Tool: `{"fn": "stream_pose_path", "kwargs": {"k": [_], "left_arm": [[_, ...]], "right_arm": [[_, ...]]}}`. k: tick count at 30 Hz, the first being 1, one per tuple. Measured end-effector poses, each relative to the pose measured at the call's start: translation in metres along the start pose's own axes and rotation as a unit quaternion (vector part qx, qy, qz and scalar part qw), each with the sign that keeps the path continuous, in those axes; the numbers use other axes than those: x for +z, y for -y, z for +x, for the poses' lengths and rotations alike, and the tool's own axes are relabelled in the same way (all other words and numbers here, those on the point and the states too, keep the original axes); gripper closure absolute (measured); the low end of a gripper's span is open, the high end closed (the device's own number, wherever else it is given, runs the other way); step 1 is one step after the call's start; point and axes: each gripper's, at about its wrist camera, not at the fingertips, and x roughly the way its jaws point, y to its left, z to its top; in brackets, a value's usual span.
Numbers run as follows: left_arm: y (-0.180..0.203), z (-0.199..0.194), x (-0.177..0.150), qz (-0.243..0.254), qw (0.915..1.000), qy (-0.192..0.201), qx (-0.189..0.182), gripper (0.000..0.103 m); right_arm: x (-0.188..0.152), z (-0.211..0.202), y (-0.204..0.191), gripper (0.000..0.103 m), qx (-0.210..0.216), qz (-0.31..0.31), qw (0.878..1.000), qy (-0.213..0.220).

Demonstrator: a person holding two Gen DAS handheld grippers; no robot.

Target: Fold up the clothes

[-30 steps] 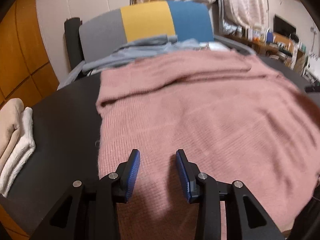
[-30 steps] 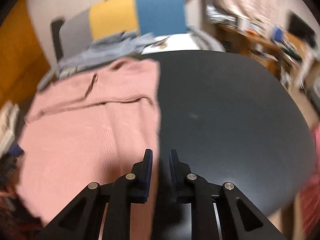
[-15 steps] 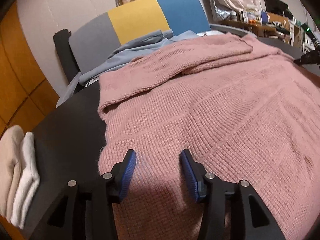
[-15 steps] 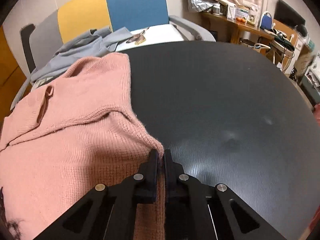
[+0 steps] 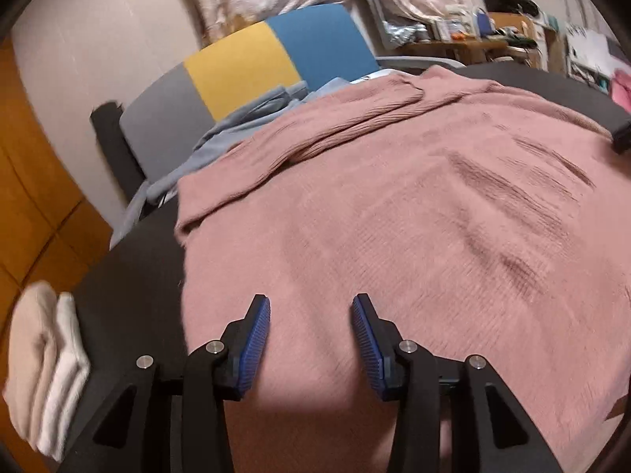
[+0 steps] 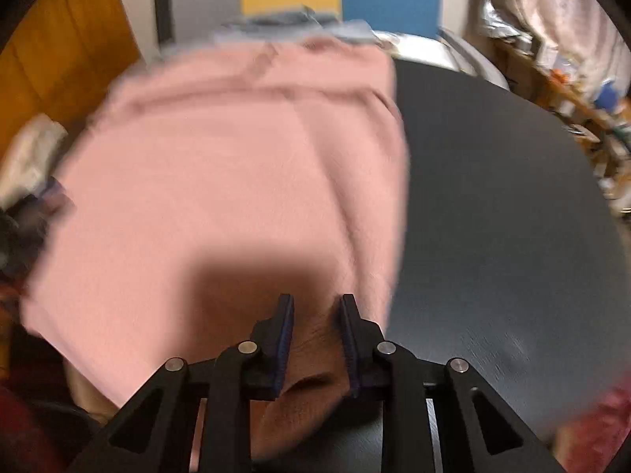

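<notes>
Since half a second ago, the right gripper (image 6: 313, 339) is being opened off the pink sweater (image 5: 394, 216) (cloth lying loose between its jaws), while the left gripper (image 5: 311, 341), jaws closing slightly yet released, is being hovered at the sweater's 6 o'clock edge on the black table (image 6: 512, 216).

Bare dark table (image 6: 512, 205) right of the pink sweater (image 5: 394, 216); folded towels (image 5: 43, 366) at left edge.

The pink sweater (image 5: 394, 205) lies spread over the dark surface (image 5: 130, 272); the left gripper (image 5: 311, 341), jaws apart after closing slightly, hovers over its near hem.
</notes>
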Motion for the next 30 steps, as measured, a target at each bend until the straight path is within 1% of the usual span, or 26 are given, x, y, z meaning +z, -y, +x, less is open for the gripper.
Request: {"fn": "stream_pose_path", "kwargs": {"k": [1, 3, 5, 6, 7, 8, 9, 10, 12, 13, 14, 15, 16, 17, 19, 21, 23, 24, 25, 27, 30], "left_arm": [[-0.006, -0.001, -0.002, -0.012, 0.9999, -0.006, -0.004, 0.058], [-0.015, -0.004, -0.009, -0.037, 0.9991, -0.016, -0.012, 0.059], [-0.019, -0.008, -0.017, -0.062, 0.9978, -0.020, -0.011, 0.059], [-0.019, -0.010, -0.022, -0.071, 0.9972, -0.019, -0.010, 0.059], [-0.019, -0.012, -0.027, -0.081, 0.9965, -0.018, -0.010, 0.059], [-0.019, -0.013, -0.031, -0.090, 0.9958, -0.013, -0.008, 0.059], [-0.018, -0.013, -0.034, -0.094, 0.9955, -0.008, -0.004, 0.059], [-0.016, -0.013, -0.034, -0.093, 0.9956, -0.005, 0.001, 0.058], [-0.013, -0.013, -0.034, -0.087, 0.9961, -0.003, 0.012, 0.058], [-0.012, -0.012, -0.034, -0.085, 0.9963, -0.001, 0.015, 0.058], [-0.012, -0.013, -0.035, -0.086, 0.9962, 0.001, 0.014, 0.058], [-0.013, -0.013, -0.036, -0.087, 0.9962, 0.003, 0.012, 0.058], [-0.014, -0.013, -0.038, -0.088, 0.9961, 0.006, 0.010, 0.058], [-0.015, -0.014, -0.039, -0.088, 0.9961, 0.008, 0.008, 0.058], [-0.015, -0.015, -0.041, -0.086, 0.9962, 0.012, 0.006, 0.058], [-0.014, -0.016, -0.042, -0.084, 0.9963, 0.016, 0.008, 0.058], [-0.015, -0.018, -0.042, -0.086, 0.9962, 0.015, 0.006, 0.058], [-0.016, -0.020, -0.042, -0.089, 0.9959, 0.013, 0.002, 0.058], [-0.018, -0.022, -0.043, -0.095, 0.9954, 0.012, -0.003, 0.058], [-0.027, -0.032, -0.048, -0.124, 0.9918, 0.020, -0.025, 0.058], [-0.043, -0.050, -0.060, -0.180, 0.9809, 0.044, -0.058, 0.058]], "right_arm": [[-0.007, -0.008, 0.012, 0.079, -0.009, 0.033, 0.999, 0.005], [-0.025, -0.033, 0.026, 0.078, 0.012, 0.089, 0.995, 0.037], [-0.042, -0.057, 0.018, 0.078, 0.035, 0.095, 0.993, 0.053], [-0.046, -0.064, 0.010, 0.078, 0.045, 0.086, 0.994, 0.059], [-0.050, -0.071, 0.000, 0.075, 0.054, 0.076, 0.994, 0.065], [-0.050, -0.071, -0.013, 0.065, 0.060, 0.056, 0.994, 0.067], [-0.051, -0.071, -0.028, 0.057, 0.065, 0.034, 0.995, 0.068], [-0.051, -0.070, -0.042, 0.045, 0.070, 0.013, 0.995, 0.070], [-0.051, -0.052, -0.073, 0.043, 0.022, -0.055, 0.996, 0.061], [-0.051, -0.042, -0.089, 0.046, -0.004, -0.089, 0.994, 0.056], [-0.051, -0.033, -0.105, 0.053, -0.030, -0.124, 0.991, 0.051], [-0.052, -0.026, -0.105, 0.064, -0.041, -0.125, 0.991, 0.038], [-0.053, -0.020, -0.105, 0.091, -0.051, -0.123, 0.991, 0.025], [-0.055, -0.014, -0.104, 0.095, -0.061, -0.121, 0.991, 0.011], [-0.064, -0.013, -0.077, 0.098, -0.072, -0.071, 0.995, -0.012], [-0.073, -0.012, -0.049, 0.098, -0.082, -0.019, 0.996, -0.035], [-0.083, -0.012, -0.021, 0.098, -0.091, 0.033, 0.994, -0.058], [-0.091, -0.010, -0.009, 0.098, -0.091, 0.055, 0.991, -0.075], [-0.098, -0.010, 0.006, 0.098, -0.081, 0.090, 0.989, -0.082], [-0.099, -0.024, 0.027, 0.097, -0.048, 0.157, 0.985, -0.045], [-0.070, -0.046, 0.018, 0.096, -0.012, 0.141, 0.989, 0.044]]}}
